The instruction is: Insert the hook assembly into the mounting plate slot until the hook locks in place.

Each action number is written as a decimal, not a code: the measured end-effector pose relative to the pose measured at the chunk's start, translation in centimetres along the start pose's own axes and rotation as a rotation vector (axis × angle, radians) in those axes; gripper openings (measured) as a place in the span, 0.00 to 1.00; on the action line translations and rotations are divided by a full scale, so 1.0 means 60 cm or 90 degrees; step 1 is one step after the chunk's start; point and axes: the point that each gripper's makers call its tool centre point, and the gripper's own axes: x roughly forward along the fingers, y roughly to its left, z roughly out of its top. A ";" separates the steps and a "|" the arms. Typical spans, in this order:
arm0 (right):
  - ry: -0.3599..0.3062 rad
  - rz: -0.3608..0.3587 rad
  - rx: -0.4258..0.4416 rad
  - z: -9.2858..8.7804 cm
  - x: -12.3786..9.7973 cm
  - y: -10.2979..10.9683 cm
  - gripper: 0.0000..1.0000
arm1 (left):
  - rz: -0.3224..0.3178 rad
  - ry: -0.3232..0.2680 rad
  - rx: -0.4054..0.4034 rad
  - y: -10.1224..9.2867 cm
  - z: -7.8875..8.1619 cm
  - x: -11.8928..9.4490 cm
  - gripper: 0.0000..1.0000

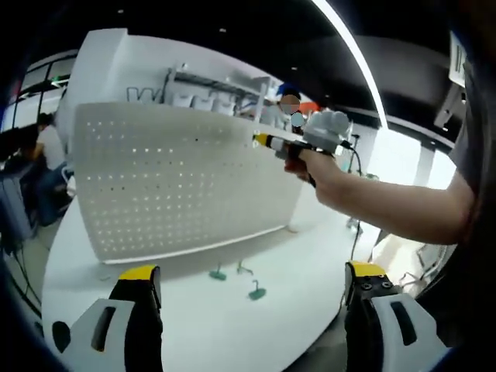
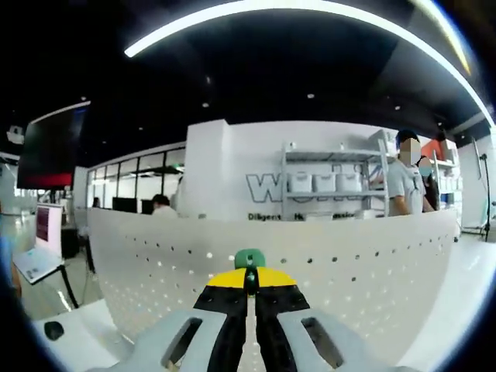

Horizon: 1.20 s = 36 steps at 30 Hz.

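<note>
In the left gripper view the left gripper (image 1: 252,291) sat nearest, its two yellow-tipped jaws spread wide apart with nothing between them, over the white table (image 1: 194,333). Beyond its tips three green hooks (image 1: 256,293) lay loose on the tabletop, just before the foot of the upright white pegboard (image 1: 178,182). From the right of that view a bare forearm (image 1: 395,205) reached out level, its hand (image 1: 310,159) wrapped round the right gripper (image 1: 263,140), whose yellow tip met the board's upper right edge.

In the right gripper view the right gripper (image 2: 249,280) was clenched, jaws pressed together on one green hook (image 2: 249,259), held right at the pegboard (image 2: 349,263) near its top rim; whether the hook had entered a hole could not be told. Two people stood behind the board by shelving.
</note>
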 end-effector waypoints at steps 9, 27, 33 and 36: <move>-0.013 -0.025 0.017 -0.002 0.023 -0.014 0.00 | 0.022 -0.006 -0.010 0.025 0.002 -0.003 1.00; -0.021 -0.048 0.008 -0.015 0.036 -0.013 0.00 | 0.030 -0.004 -0.018 0.037 -0.001 0.000 1.00; -0.025 -0.056 0.006 -0.018 0.035 -0.013 0.00 | 0.031 -0.007 -0.018 0.040 0.002 0.002 1.00; -0.020 -0.060 0.009 -0.022 0.033 -0.015 0.00 | 0.031 -0.007 -0.015 0.039 0.003 0.003 1.00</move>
